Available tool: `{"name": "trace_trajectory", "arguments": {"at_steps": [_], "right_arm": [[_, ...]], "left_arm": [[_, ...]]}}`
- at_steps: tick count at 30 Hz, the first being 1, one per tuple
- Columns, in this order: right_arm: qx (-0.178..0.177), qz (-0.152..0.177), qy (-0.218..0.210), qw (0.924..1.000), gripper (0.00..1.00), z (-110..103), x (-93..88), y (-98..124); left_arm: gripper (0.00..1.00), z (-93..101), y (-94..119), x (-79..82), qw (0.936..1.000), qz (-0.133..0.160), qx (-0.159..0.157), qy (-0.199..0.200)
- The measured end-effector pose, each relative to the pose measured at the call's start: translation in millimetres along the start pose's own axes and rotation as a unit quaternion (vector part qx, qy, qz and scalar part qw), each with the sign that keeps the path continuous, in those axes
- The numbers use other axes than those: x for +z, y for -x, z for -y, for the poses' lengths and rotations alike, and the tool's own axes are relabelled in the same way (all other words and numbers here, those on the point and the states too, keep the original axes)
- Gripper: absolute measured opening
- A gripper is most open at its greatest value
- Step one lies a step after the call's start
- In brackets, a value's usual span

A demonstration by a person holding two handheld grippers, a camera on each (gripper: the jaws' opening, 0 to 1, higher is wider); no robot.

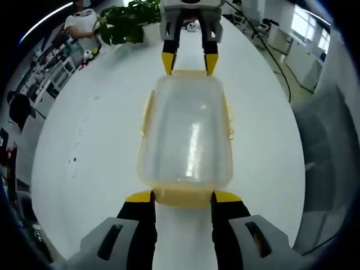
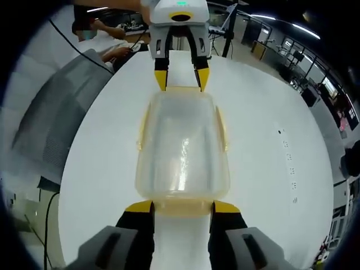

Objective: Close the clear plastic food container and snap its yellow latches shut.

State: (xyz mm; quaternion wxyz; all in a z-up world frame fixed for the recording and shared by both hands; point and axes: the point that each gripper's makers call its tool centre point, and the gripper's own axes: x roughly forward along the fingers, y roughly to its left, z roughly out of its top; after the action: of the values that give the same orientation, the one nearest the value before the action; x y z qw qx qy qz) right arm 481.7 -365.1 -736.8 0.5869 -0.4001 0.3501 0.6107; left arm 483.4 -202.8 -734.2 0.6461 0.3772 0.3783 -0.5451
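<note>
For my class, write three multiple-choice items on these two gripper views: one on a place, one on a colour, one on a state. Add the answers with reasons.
1. Where does the clear plastic food container stand?
A. on the white table
B. on a chair
C. on the floor

2. What colour are its latches?
A. red
B. yellow
C. blue

3. How does the left claw stand?
A. clamped shut
B. open at the container's near end
C. lifted far above

Answers: 1 A, white tabletop surrounds the container. 2 B, the near-end latch is yellow. 3 B, its tips flank the latch, as the right claw does opposite.
</note>
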Motion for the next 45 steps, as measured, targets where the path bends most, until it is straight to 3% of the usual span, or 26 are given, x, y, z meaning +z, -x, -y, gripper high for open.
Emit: {"name": "trace_trajectory", "arguments": {"at_steps": [32,35,37,39,41,45], "right_arm": [[0.015,0.011,-0.012,0.9998,0.36,-1,-3.6,-6],[0.013,0.004,-0.027,0.9995,0.37,-2,-6.5,-7],[0.021,-0.007,-0.060,0.9979,0.41,-5,-11.0,-8],[0.019,-0.002,-0.051,0.9985,0.52,-6,-11.1,-10],[0.030,0.003,-0.068,0.9973,0.52,-11,-9.5,-11],[0.021,0.017,-0.072,0.9970,0.53,-10,-3.2,-7]], "left_arm": [[0.36,-0.3,-7,-2.0,0.9999,0.009,-0.014,-0.001],[0.37,2.3,-6,-1.4,0.9997,0.013,-0.023,-0.001],[0.38,6.4,-8,-1.6,0.9992,0.013,-0.036,0.007],[0.50,8.7,-8,0.4,0.9988,0.017,-0.041,0.020],[0.60,8.0,-10,6.5,0.9973,0.033,-0.038,0.053],[0.52,12.7,-11,5.5,0.9981,0.027,-0.040,0.038]]}}
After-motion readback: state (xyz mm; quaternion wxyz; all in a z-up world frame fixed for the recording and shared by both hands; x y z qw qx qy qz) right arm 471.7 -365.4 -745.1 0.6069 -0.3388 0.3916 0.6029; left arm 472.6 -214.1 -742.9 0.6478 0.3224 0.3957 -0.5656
